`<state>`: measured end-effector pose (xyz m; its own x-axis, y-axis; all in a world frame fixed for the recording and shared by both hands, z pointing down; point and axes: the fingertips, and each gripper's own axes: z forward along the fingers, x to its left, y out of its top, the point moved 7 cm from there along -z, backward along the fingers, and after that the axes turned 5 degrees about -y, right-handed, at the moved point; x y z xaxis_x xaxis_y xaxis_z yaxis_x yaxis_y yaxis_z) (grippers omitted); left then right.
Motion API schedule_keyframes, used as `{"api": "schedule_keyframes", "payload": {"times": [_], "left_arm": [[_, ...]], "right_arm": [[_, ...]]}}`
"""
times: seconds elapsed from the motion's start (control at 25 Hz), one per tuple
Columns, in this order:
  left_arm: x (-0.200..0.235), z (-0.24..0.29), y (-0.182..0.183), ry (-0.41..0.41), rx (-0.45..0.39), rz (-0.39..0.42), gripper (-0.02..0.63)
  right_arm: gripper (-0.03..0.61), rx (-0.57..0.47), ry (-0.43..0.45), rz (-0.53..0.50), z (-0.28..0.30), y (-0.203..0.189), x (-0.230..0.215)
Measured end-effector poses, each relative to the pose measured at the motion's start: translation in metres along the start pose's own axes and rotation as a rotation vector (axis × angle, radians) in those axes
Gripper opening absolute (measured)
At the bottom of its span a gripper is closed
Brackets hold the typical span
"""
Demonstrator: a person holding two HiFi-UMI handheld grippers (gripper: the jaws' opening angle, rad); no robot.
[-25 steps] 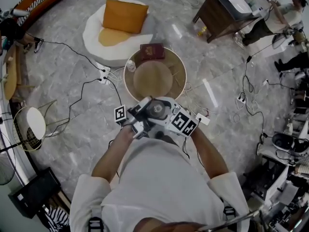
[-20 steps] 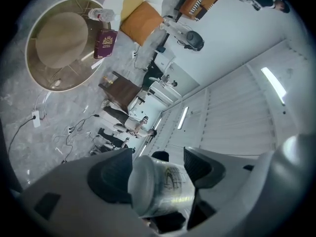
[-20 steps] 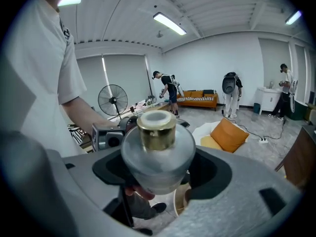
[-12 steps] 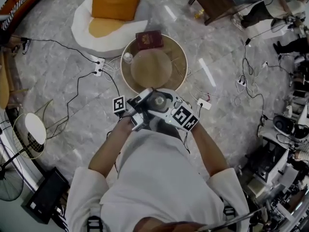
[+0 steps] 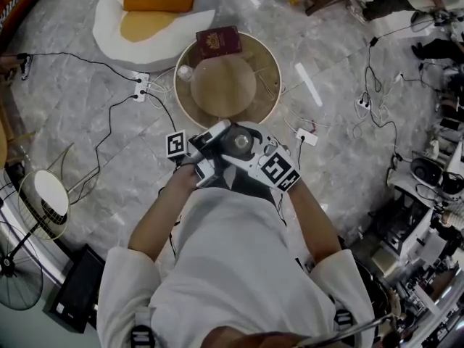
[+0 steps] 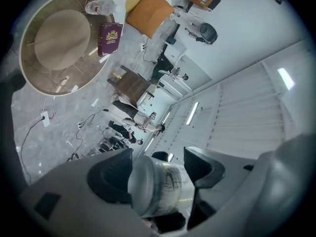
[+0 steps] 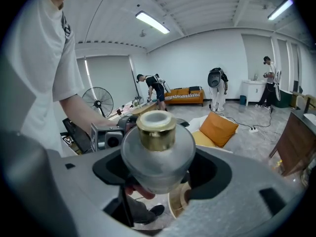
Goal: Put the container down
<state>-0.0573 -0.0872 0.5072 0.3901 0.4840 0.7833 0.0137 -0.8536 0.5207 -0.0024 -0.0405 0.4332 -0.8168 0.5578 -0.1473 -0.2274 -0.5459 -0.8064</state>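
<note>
Round surface [image 5: 267,62], wood-rimmed: tan disc [image 5: 223,85] at centre; maroon book [image 5: 218,41] at far edge; clear bottle [image 5: 185,73] beside disc. Grey marble floor [image 5: 87,143]: power strip [image 5: 141,87], cables [image 5: 109,118], white beanbag [image 5: 123,31].

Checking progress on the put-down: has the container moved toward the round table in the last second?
No. The container still hangs beside the round table, just short of its near rim, as before.

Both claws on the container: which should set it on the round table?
Right, probably. The right claw holds the container upright by its body, neck up; the left claw sits rolled sideways on it.
</note>
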Motion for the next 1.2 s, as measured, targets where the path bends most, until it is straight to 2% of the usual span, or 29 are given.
{"api": "schedule_keyframes", "payload": {"times": [0.48,0.84,1.2], "left_arm": [[0.027,0.028,0.016,-0.002,-0.048,0.018,0.301],[0.055,0.057,0.042,-0.012,-0.116,0.082,0.299],[0.099,0.077,0.082,-0.014,-0.193,0.082,0.301]], "right_arm": [[0.335,0.010,0.040,-0.009,-0.004,-0.020,-0.040],[0.334,0.027,0.087,-0.020,0.000,-0.044,-0.089],[0.334,0.050,0.133,-0.023,0.020,-0.082,-0.144]]}}
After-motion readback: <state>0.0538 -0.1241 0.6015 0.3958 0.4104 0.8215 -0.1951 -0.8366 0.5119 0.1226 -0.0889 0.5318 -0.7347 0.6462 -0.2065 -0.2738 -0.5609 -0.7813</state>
